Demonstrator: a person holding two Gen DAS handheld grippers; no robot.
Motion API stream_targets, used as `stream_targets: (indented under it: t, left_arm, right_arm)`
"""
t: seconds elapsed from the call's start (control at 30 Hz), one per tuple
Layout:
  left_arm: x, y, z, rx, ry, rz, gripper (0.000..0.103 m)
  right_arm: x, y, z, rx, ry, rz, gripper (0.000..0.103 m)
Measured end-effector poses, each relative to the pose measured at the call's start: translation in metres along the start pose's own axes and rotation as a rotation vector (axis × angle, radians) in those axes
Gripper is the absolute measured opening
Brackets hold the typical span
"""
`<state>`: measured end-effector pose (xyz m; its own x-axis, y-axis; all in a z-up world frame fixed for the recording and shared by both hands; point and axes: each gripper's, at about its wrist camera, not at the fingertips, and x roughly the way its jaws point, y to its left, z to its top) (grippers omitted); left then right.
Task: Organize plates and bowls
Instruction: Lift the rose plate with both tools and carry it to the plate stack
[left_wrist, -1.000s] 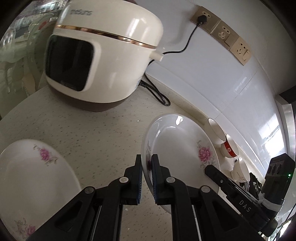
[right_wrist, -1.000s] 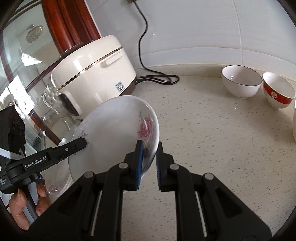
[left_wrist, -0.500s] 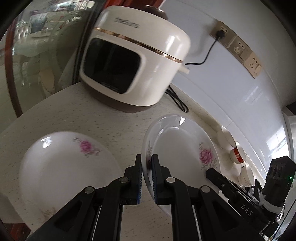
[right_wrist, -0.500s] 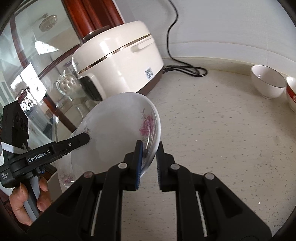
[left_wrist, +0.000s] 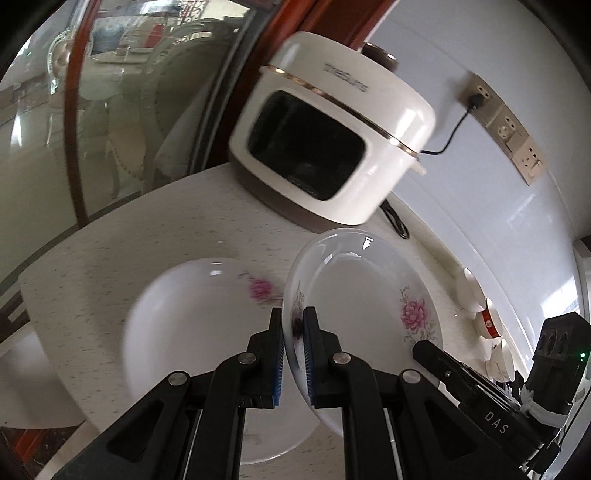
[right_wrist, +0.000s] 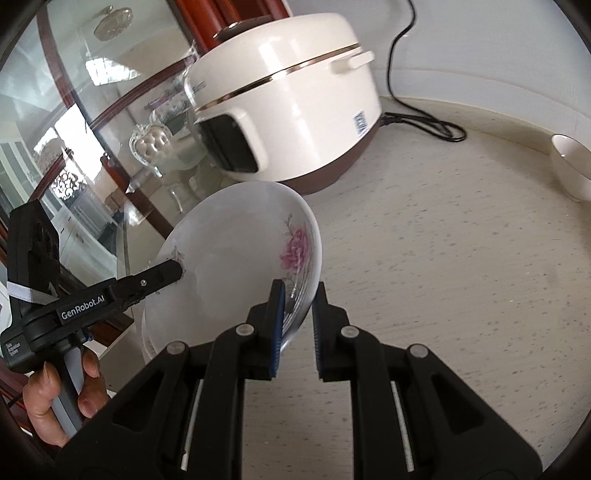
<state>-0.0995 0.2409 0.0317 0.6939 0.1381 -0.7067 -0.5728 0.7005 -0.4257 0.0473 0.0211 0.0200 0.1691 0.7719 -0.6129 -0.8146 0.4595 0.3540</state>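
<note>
1. A pale speckled counter (left_wrist: 122, 240) fills the scene, with a cream rice cooker (left_wrist: 332, 136) at the back by the white wall; over the last second the cooker has slid up and to the right in the left wrist view, so the pair of grippers has travelled sideways along the counter toward its near left end.
2. A second flowered plate (left_wrist: 199, 332) lies flat on the counter; a second ago only part of it showed at the lower left edge, now it sits almost under the carried one (slightly blurred).
3. The carried flowered plate (left_wrist: 362, 295) hangs tilted above the counter, not touching it, just right of the resting plate.
4. The left gripper (left_wrist: 293, 354) is clamped on the carried plate's near rim; the right gripper (right_wrist: 297, 325) pinches the opposite rim.
5. Three small bowls (left_wrist: 476, 306) wait well apart along the wall.
6. My reading: stacking is next; the plate needs lowering onto its twin.
</note>
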Motion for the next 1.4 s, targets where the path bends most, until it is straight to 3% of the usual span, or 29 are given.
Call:
stream_targets:
  t: [0.53,1.0,1.4]
  left_arm:
    - [-0.018,0.041,0.000,-0.044,-0.020,0.056,0.010]
    - [-0.019,0.060,-0.008,-0.085,0.007,0.097,0.010]
    - [-0.019,0.065,-0.010,-0.097,0.013,0.106,0.012]
  right_arm:
    - [0.027,0.037,-0.003,-0.031,0.049,0.036,0.017]
    - [0.049,0.048,-0.010,-0.045,0.118,0.043,0.017]
    - [0.051,0.062,-0.009,-0.105,0.105,-0.016,0.018]
